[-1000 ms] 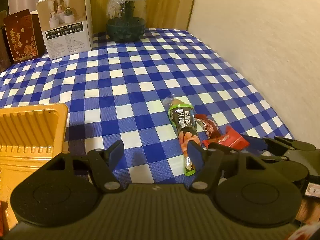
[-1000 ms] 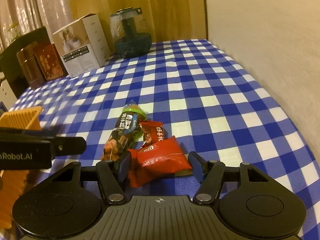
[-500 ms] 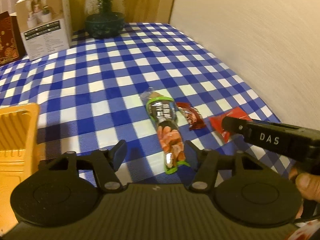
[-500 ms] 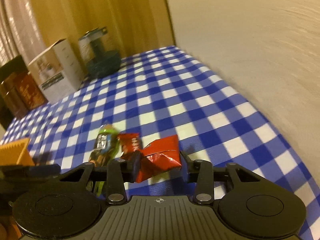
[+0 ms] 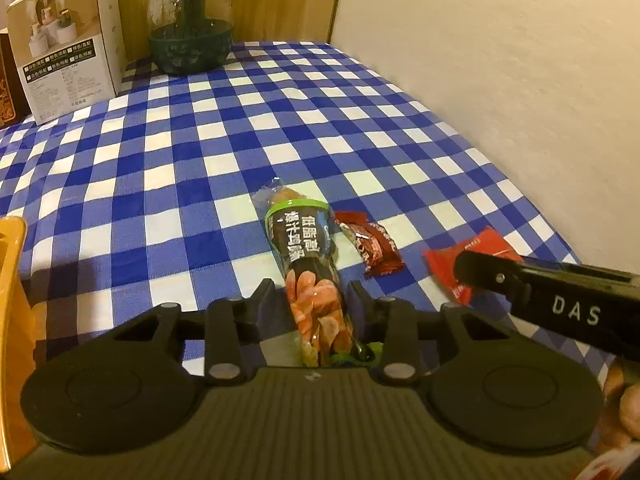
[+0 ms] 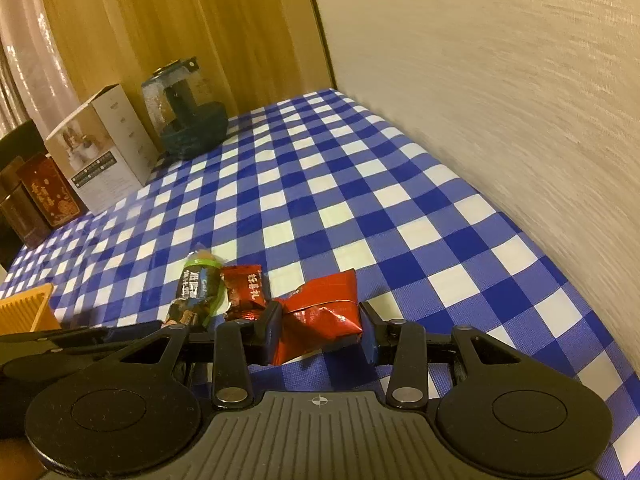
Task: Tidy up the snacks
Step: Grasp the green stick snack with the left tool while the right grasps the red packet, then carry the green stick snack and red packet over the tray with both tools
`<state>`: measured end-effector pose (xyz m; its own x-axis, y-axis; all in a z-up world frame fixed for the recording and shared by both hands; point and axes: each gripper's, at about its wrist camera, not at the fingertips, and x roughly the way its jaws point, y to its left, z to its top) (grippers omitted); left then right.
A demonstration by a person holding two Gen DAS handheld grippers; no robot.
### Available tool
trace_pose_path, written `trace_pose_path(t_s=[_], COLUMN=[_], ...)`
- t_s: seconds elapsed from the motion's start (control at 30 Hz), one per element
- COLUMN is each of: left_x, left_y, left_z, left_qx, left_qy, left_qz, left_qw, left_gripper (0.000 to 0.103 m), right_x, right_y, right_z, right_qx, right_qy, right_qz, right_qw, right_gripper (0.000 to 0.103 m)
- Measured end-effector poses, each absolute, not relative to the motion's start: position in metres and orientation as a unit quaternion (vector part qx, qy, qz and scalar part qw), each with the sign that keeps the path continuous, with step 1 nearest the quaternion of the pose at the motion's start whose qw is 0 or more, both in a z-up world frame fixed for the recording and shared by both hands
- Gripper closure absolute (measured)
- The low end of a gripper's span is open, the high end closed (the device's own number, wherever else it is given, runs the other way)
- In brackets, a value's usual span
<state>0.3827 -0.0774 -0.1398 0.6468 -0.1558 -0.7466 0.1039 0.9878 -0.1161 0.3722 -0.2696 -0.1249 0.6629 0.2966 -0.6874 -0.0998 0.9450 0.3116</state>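
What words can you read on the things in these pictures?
"DAS": white letters on the black right gripper, seen from the left wrist.
Long green-edged snack packet: large white Chinese characters, too blurred to quote.
Dark red snack packet: white Chinese characters, unreadable.
Bright red snack packet: print too small.
White box: label rows too small.
Dark red box: gold characters, blurred.

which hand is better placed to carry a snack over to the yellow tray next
Left, probably. The yellow tray lies on its side, and the left tool, which has just been closing, grips the long green packet. The right tool holds the red packet, farther away.
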Motion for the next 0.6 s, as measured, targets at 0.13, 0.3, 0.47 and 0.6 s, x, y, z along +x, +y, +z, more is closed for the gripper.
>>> trace_pose_path(t_s=[0.13, 0.3, 0.47, 0.6], left_x=[0.382, 0.379, 0.372, 0.372], left_y=[-0.078, -0.077, -0.078, -0.081], left_z=[-0.140, -0.137, -0.131, -0.135], left_qx=[-0.031, -0.030, -0.027, -0.018], left_qy=[0.411, 0.415, 0.418, 0.429], left_qz=[-0.069, -0.069, -0.070, -0.078], left_qw=[0.908, 0.907, 0.906, 0.900], left_gripper=[0.074, 0.075, 0.075, 0.075], right_x=[0.372, 0.370, 0.368, 0.367], right_y=[-0.271, -0.272, -0.273, -0.273], right_z=[-0.124, -0.122, -0.120, -0.121], right_qx=[0.127, 0.132, 0.133, 0.133], right_qy=[0.396, 0.394, 0.395, 0.399], right_qz=[0.107, 0.103, 0.103, 0.102], right_qw=[0.903, 0.904, 0.903, 0.901], right_gripper=[0.063, 0.063, 0.063, 0.063])
